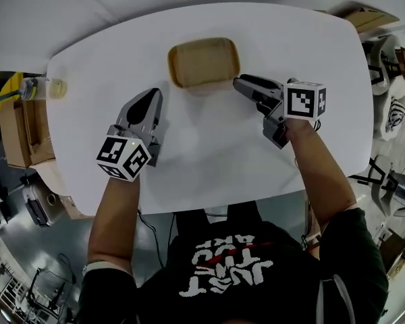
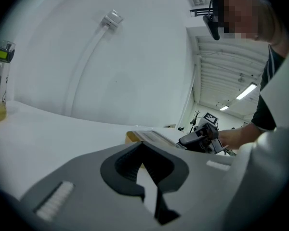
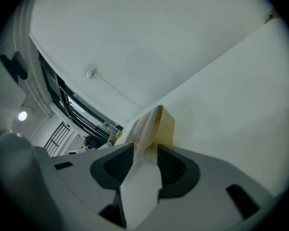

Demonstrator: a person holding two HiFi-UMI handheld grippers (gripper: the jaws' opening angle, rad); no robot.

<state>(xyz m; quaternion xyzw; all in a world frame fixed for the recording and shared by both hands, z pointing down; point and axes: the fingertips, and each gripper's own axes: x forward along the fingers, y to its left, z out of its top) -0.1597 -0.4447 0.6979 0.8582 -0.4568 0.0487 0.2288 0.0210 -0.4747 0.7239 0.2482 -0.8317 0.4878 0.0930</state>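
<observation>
Head view first: my left gripper (image 1: 151, 94) is over the white counter (image 1: 209, 154), near and left of the tan rounded-rectangle tray (image 1: 204, 63) and a bit apart from it. The tray sits at the far middle of the counter. My right gripper (image 1: 237, 82) has its tips pretty much against the tray's near right corner. Way over at the left edge there's a clear plastic bottle (image 1: 28, 88) and a small cup of yellowish liquid (image 1: 56, 88).

Left gripper view: the fingers are together at the tips, with nothing between them. The tray (image 2: 131, 136) is just beyond them.

Right gripper view: the fingers are apart with a slim gap. The tray's corner (image 3: 164, 124) is right at the tips, lined up with that gap. Can't tell if it's actually touching.
</observation>
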